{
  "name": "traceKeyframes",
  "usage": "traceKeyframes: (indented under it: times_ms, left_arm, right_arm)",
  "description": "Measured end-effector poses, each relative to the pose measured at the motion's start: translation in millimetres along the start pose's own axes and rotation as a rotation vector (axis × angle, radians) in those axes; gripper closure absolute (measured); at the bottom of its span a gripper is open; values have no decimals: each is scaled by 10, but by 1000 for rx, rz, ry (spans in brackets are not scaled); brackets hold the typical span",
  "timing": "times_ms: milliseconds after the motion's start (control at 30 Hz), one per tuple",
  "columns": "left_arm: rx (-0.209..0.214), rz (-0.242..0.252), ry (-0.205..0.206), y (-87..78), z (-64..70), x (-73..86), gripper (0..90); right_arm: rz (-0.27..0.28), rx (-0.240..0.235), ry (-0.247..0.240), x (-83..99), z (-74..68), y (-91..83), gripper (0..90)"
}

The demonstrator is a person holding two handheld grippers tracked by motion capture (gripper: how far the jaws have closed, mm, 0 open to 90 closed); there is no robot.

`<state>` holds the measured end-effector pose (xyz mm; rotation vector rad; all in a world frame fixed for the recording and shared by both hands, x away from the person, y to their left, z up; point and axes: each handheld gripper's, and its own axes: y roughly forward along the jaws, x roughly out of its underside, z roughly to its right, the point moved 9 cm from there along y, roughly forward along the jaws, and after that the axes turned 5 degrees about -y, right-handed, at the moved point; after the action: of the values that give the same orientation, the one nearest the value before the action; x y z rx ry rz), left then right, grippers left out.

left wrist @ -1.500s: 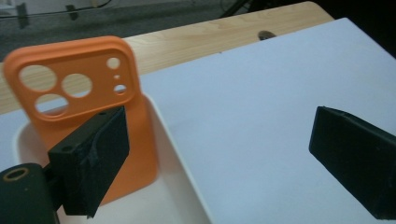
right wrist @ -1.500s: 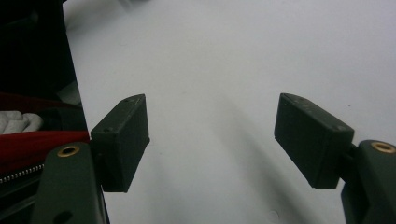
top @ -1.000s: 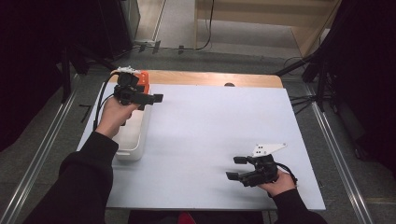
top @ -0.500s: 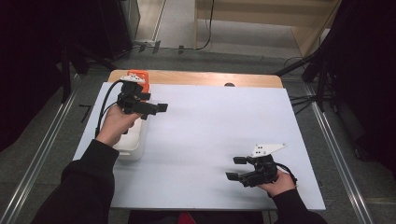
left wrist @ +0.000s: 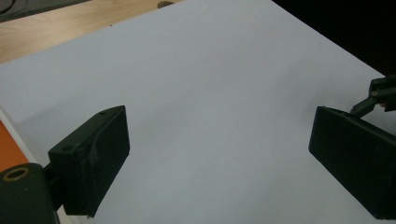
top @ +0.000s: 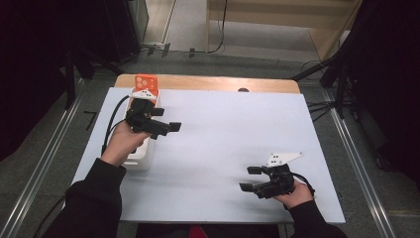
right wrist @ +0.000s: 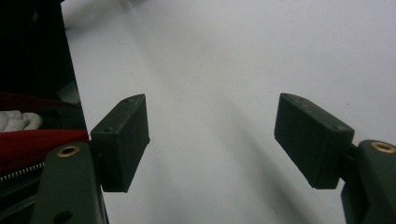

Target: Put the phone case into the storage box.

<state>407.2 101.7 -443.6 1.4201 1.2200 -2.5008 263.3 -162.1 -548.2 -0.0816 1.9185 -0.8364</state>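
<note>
Hovering at the far left of the worktop (top: 223, 148), the left gripper (top: 166, 128) has its jaws spread apart on nothing and aims right, out over the bare white sheet. Directly under that hand and slightly to its left lies the white bin (top: 141, 153), its long axis running near to far along the worktop's left edge, an orange-and-white piece (top: 145, 85) at its far end. The right gripper (top: 250, 178), jaws apart too, rests well apart at the near right, so the left hand is much nearer.

White bin (top: 140, 157) blocks left; middle sheet (top: 223, 129) free.
</note>
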Motion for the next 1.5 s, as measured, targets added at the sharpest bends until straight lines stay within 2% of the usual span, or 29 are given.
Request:
traceKeyframes:
  times_ms: [400,667,967,1033,1267,1500]
  left_arm:
    - [50,4,21,3,145,155,53]
    - [73,-6,56,-41,249,287,53]
    - [94,14,74,-73,354,413,53]
    - [96,13,72,-68,370,446,53]
    - [98,-13,110,-40,427,559,53]
    - [124,-16,123,-26,517,659,53]
  right_arm:
    - [-4,1,-3,3,-3,1,252]
    - [4,-1,-2,-2,-8,-10,252]
    - [3,-3,-5,-8,-23,-7,252]
    - [3,-3,-7,-10,-30,-3,252]
    - [1,-2,0,-6,-26,-3,252]
    - [2,2,2,-5,-20,-5,252]
